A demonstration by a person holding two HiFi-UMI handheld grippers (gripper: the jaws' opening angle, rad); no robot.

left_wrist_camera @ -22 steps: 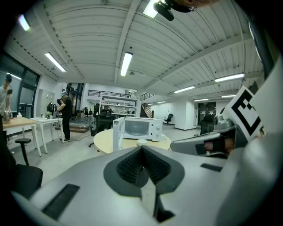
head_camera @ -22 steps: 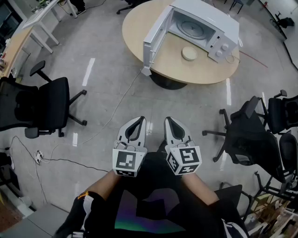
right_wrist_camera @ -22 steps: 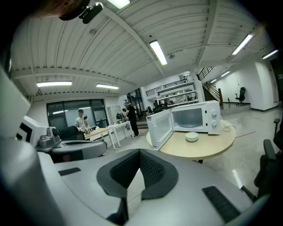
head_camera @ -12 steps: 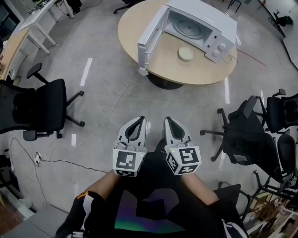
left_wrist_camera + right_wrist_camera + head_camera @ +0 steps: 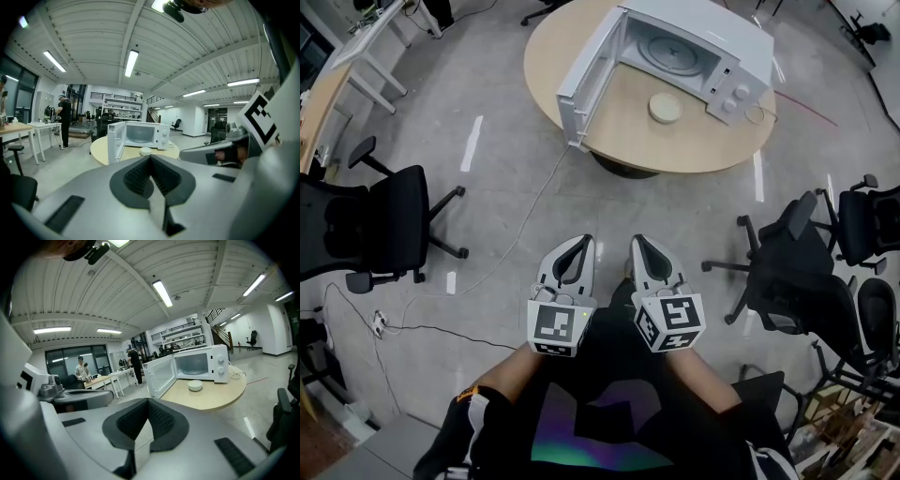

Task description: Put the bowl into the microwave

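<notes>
A small cream bowl (image 5: 665, 108) sits on the round wooden table (image 5: 694, 150), just in front of the white microwave (image 5: 703, 42). The microwave door (image 5: 586, 80) hangs wide open to the left, and the cavity shows its glass turntable. Both grippers are held close to the person's body, far from the table. My left gripper (image 5: 581, 242) and right gripper (image 5: 639, 242) sit side by side, jaws shut with nothing between them. The bowl (image 5: 195, 385) and microwave (image 5: 199, 364) show in the right gripper view, and again, bowl (image 5: 146, 151) and microwave (image 5: 138, 134), in the left.
Black office chairs stand left (image 5: 366, 225) and right (image 5: 806, 272) of the path across the grey floor. A cable (image 5: 525, 225) trails from the table over the floor. Desks (image 5: 356, 47) line the far left. People stand at desks in the background (image 5: 133, 362).
The table and microwave have shifted slightly up and left in the head view as the person moves. Both grippers keep the same shut pose in front of the body.
</notes>
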